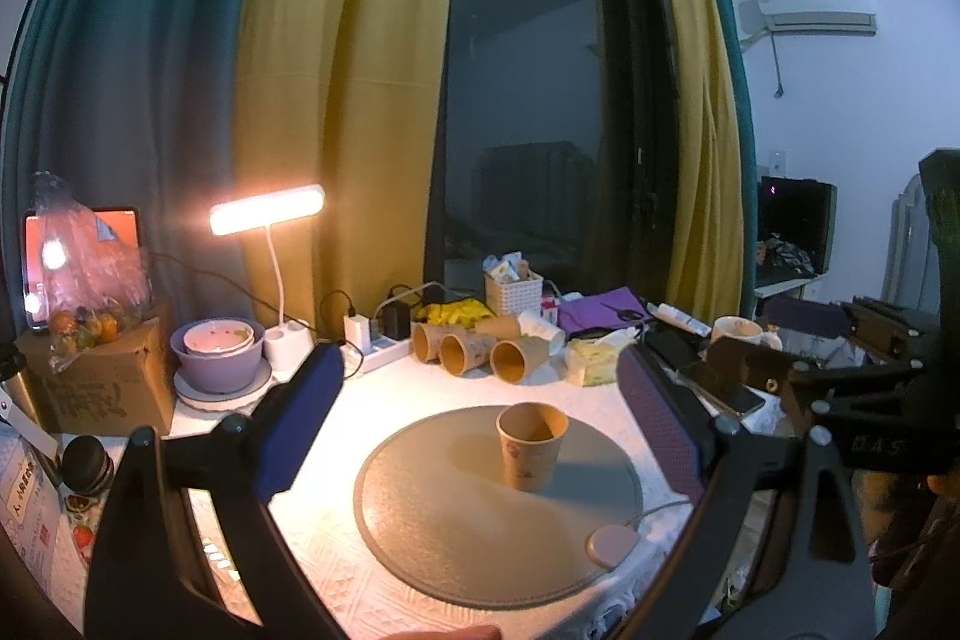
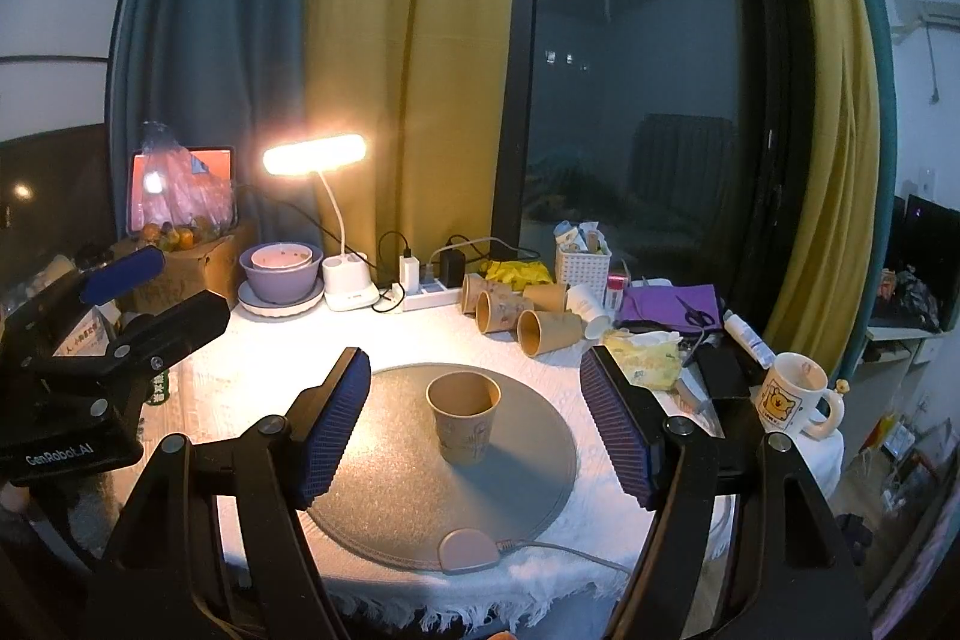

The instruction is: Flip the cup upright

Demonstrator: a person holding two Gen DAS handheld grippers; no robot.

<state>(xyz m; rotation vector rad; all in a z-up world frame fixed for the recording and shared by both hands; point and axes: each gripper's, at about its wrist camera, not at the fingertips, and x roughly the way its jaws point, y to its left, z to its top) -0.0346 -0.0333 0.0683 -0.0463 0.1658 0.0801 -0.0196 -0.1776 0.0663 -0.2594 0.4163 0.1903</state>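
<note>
In the left wrist view the cup (image 1: 531, 445) stands mouth-up on the round grey mat (image 1: 420, 532), toward the mat's 1 o'clock; its long axis runs vertical, rim on top, base flat on the mat; so by my reading the flip itself looks done. The left tongs (image 1: 477, 412) are spread wide and pinch nothing; the cup sits between the lines of the two pads, a little toward the right one, and ahead of them at about 12 o'clock, touching neither pad. The right tongs (image 1: 750, 370) show at 3 o'clock in this view, seen side-on; whether they are spread cannot be told from here. At 12 o'clock beyond the mat several spare paper cups (image 1: 480, 349) lie on their sides on the worktop (image 1: 336, 598), mouths toward the camera.

In the right wrist view the cup (image 2: 463, 418) again stands upright near the mat's (image 2: 372, 496) centre; the right tongs (image 2: 474, 421) are spread wide, empty, and the cup lies almost dead centre between the pads (image 2: 336, 430), at 12 o'clock along their axis, clear of both. The left tongs (image 2: 144, 292) hover at 9 o'clock, off the mat's edge, well apart from the cup; their fingers look parted.

I judge the right side nearer and better lined up; any further move need only be a straight retreat, keeping the pads off the light cup's rim.
</note>
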